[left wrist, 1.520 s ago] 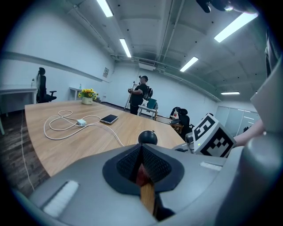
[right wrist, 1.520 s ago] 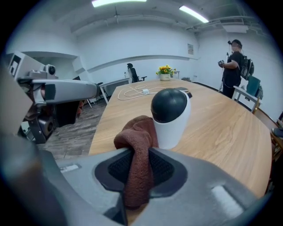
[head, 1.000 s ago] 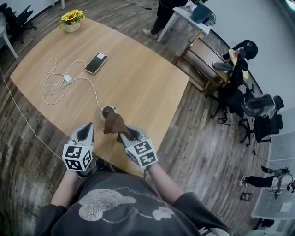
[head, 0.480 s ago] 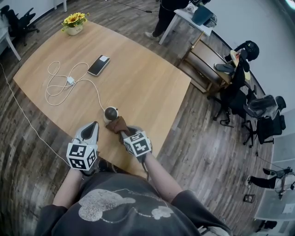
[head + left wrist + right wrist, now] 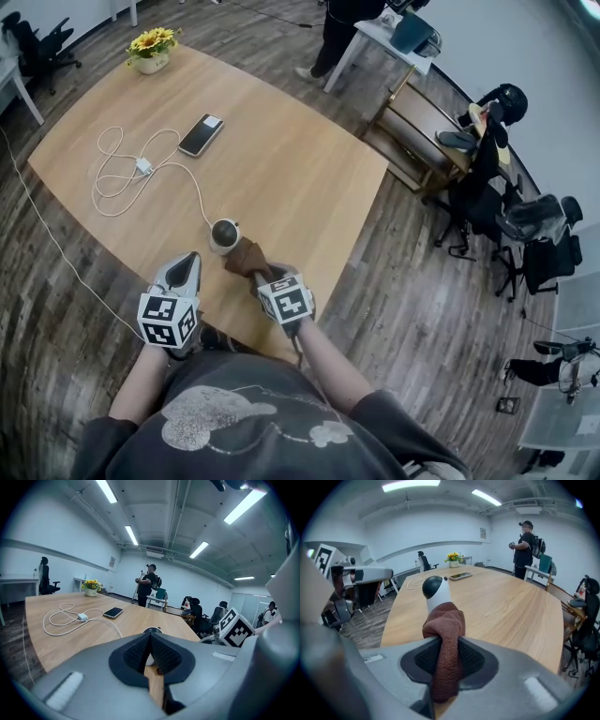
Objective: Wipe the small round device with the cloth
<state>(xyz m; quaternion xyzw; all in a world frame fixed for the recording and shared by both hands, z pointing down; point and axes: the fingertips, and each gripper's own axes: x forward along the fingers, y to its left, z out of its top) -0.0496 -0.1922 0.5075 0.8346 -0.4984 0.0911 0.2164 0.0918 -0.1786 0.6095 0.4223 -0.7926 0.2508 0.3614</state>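
The small round device (image 5: pixel 223 235), white with a dark dome top, stands near the wooden table's (image 5: pixel 281 159) front edge; it also shows in the right gripper view as the device (image 5: pixel 435 591). A brown cloth (image 5: pixel 246 257) is bunched against its right side, and my right gripper (image 5: pixel 259 274) is shut on that cloth (image 5: pixel 446 648). My left gripper (image 5: pixel 185 266) hovers left of the device, jaws shut with nothing between them; the device's top (image 5: pixel 151 630) peeks over its jaws.
A white cable (image 5: pixel 127 178) runs from the device to a charger block, beside a phone (image 5: pixel 201 134) and a flower pot (image 5: pixel 151 52) at the far end. A person (image 5: pixel 147 585) stands beyond the table. Office chairs (image 5: pixel 530 239) stand at right.
My right gripper has drawn the cloth down from the device's top to its right side. The device's dark dome now shows fully. The left gripper barely moved.
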